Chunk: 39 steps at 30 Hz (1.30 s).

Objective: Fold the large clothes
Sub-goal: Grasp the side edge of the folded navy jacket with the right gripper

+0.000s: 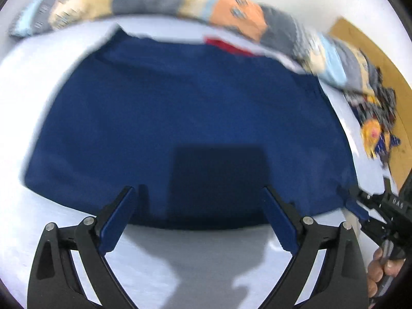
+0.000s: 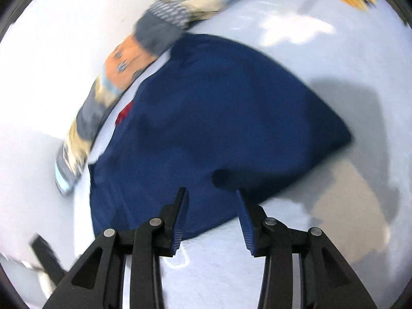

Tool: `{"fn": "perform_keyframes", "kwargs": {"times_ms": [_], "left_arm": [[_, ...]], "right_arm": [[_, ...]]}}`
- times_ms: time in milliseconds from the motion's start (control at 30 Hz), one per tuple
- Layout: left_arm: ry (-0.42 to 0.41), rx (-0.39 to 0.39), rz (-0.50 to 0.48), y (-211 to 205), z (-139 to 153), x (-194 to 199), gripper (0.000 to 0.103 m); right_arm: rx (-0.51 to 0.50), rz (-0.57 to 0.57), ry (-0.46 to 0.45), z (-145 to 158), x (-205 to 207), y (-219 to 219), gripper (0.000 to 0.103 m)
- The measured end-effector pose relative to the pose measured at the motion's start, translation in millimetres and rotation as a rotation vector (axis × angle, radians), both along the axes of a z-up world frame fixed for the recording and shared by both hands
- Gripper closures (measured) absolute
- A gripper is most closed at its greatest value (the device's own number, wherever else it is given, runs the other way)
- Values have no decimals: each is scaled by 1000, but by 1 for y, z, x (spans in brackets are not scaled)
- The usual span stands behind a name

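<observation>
A dark blue garment [image 1: 185, 118] lies folded flat on a white surface [image 1: 195, 265]; a red patch [image 1: 226, 46] shows at its far edge. My left gripper [image 1: 198, 190] is open and empty, its fingertips over the garment's near edge. In the right wrist view the same garment [image 2: 219, 118] fills the middle. My right gripper [image 2: 212, 193] is open and empty, hovering above the garment's near edge. The right gripper also shows in the left wrist view [image 1: 360, 198], at the garment's right corner. Both views are blurred by motion.
A patchwork cloth in grey, tan, orange and light blue [image 1: 180, 2] lies along the far edge behind the garment; it also shows in the right wrist view [image 2: 123, 61]. A dark patterned cloth with yellow [image 1: 373, 118] lies at the right, by a brown board [image 1: 381, 59].
</observation>
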<state>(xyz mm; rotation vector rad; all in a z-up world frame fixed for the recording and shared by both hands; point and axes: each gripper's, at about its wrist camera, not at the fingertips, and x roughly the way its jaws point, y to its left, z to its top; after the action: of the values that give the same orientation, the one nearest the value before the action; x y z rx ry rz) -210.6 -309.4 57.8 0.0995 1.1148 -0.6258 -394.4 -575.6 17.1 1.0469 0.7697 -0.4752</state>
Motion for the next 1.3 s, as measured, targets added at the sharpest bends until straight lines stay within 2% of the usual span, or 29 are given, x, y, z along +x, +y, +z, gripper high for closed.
{"fn": "perform_keyframes", "kwargs": {"times_ms": [100,167,367,600,700,800,867,900,933,967,1067,1233,1300], "left_arm": [[39,93,-24,-11,-14,2,6],[22,135,-35,-16,-17,1,6],[-31,75,-40,-22,1,-2,6],[-30,101,-55,-29,-6,-3,6],[-42,105,-64,-31,-8,-3,6],[-40,101,-60,-33,-8,-2,6],[-39,99,-58,-32,-7,-3,6],[-39,98,-58,-32,-7,-3,6],[-40,96,-60,-32,-7,-3,6],[-40,95,-61,-32,-6,-3,6],[-43,87,-54,-32,-5,0,6],[-68,24,-38,-35,2,3,6],[-104,25,-35,-41,4,3,6]], "right_arm": [[38,-51,-13,-3,-20,-15,62],[45,-79,-9,-4,-28,-23,62],[95,-149,-1,-14,-43,-41,61],[124,-181,-3,-32,-38,-52,60],[149,-223,-69,-42,-35,-55,58],[131,-216,-143,-43,-22,-60,57],[141,-199,-235,-49,-10,-68,57],[160,-181,-261,-53,-5,-71,59],[170,-179,-275,-56,-1,-74,65],[176,-182,-274,-58,3,-75,73],[172,-174,-256,-48,8,-73,83],[99,-136,-252,-24,15,-69,87],[92,-127,-250,-22,14,-68,87]]}}
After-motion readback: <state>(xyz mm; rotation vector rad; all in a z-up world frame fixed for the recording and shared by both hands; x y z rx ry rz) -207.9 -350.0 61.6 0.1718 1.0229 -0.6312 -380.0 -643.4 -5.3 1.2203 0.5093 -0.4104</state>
